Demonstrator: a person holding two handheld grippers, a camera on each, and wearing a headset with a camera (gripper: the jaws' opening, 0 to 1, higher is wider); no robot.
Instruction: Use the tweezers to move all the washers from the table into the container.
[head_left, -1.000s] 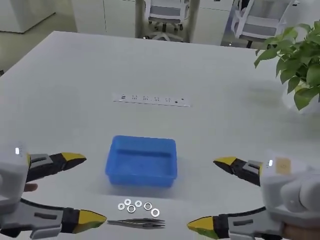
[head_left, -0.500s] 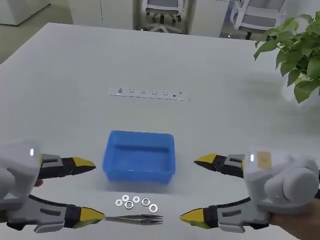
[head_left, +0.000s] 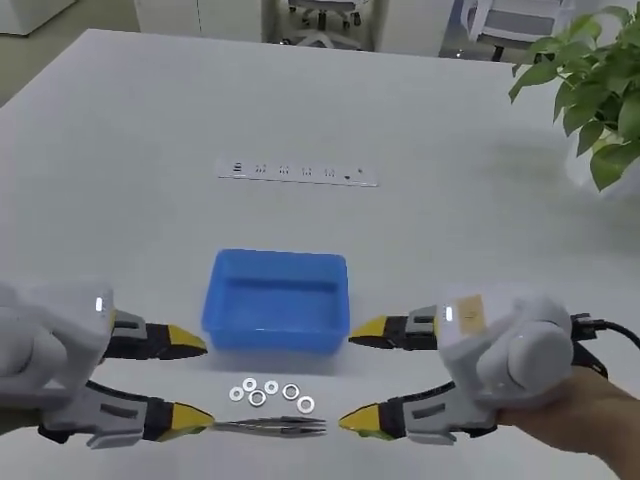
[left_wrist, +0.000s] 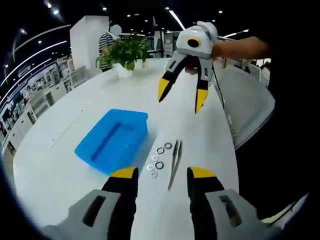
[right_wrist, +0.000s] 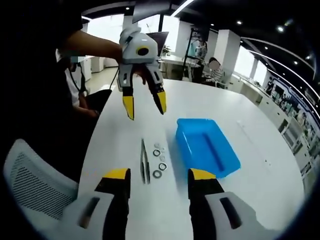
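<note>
Where the table (head_left: 450, 230) comes closest to the person, the tweezers (head_left: 270, 426) lie flat, with their long side going from left to right, so one end points at each gripper. They are too small to tell which end is the tip. The washers (head_left: 271, 388), six little silver rings, sit in a loose bunch just behind the tweezers. The blue container (head_left: 275, 340) is just behind the washers, near them but not touching. The left gripper (head_left: 198, 381) is at the left end of the tweezers and the right gripper (head_left: 350, 376) is at the right end. Both have their yellow-tipped jaws wide apart, and nothing is held in them. They point at each other across the washers. A hand (head_left: 590, 425) holds the right gripper, and a black cable (head_left: 600, 332) comes out of its back. The table is wide, smooth and pale grey. A long power strip (head_left: 300, 172) is set into it past the container, and its marks are too small to read. A green plant (head_left: 590, 100) stands at the far right. Office chairs (head_left: 500, 25) wait at the far edge. The gripper views show a big office with rows of ceiling lights.
</note>
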